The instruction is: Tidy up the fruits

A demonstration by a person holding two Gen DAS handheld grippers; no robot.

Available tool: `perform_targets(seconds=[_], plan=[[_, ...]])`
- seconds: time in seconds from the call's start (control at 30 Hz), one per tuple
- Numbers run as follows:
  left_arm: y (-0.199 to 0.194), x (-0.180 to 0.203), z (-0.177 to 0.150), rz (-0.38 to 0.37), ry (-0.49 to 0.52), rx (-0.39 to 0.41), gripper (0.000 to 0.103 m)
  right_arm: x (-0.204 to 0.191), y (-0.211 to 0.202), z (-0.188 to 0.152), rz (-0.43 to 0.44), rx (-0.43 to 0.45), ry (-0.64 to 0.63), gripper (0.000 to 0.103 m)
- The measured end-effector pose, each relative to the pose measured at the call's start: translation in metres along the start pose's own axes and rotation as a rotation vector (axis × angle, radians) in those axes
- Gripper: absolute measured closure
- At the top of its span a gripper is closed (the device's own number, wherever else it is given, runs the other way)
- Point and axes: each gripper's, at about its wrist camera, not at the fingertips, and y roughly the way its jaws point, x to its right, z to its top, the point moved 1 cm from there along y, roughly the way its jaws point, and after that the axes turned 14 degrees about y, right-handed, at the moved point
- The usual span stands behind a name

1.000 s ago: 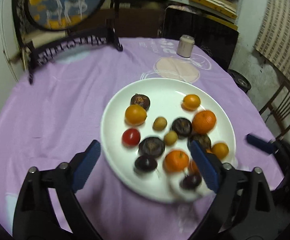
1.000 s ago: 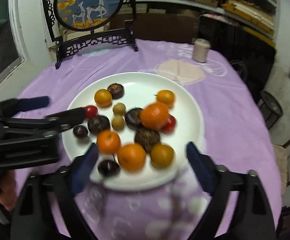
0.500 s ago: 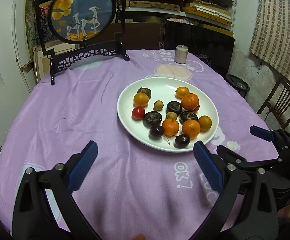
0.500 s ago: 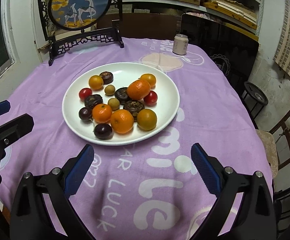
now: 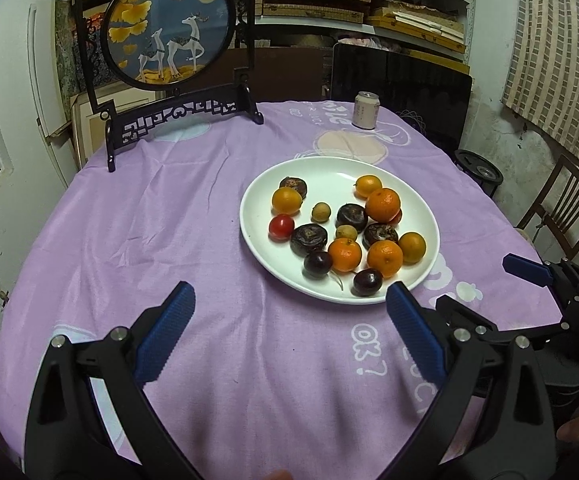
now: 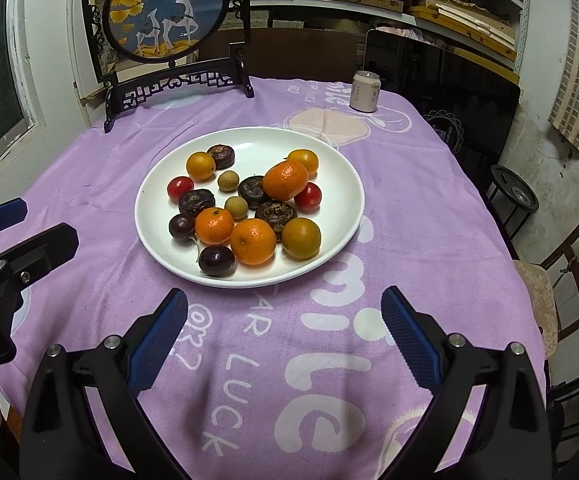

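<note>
A white plate on the purple tablecloth holds several fruits: oranges, dark plums, red cherry tomatoes, brown water chestnuts and small tan longans. My left gripper is open, held back near the table's front edge, short of the plate. My right gripper is also open, empty, in front of the plate. Each gripper shows at the side of the other's view.
A round deer picture on a black carved stand rises at the table's far left. A drink can stands at the far side. A wooden chair and a dark stool are off to the right.
Both grippers have drawn back from right over the plate to the table's near edge, still open; the plate and fruits now lie farther ahead.
</note>
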Motion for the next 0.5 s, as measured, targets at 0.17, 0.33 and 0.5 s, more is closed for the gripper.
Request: perform_targets(seconds=[0.17, 0.33, 0.5], plan=[[0.0025, -0.0011, 0.0012, 0.012, 0.002, -0.004, 0.003, -0.0021, 0.0012, 0.0, 0.002, -0.006, -0.004, 0.005], [0.0056, -0.0013, 0.0009, 0.012, 0.0, -0.018, 0.003, -0.0015, 0.0008, 0.0004, 0.007, -0.008, -0.001, 0.005], [0.0073, -0.004, 0.0002, 0.009, -0.012, -0.023, 0.003, -0.0016, 0.0011, 0.0005, 0.006, -0.008, -0.002, 0.005]])
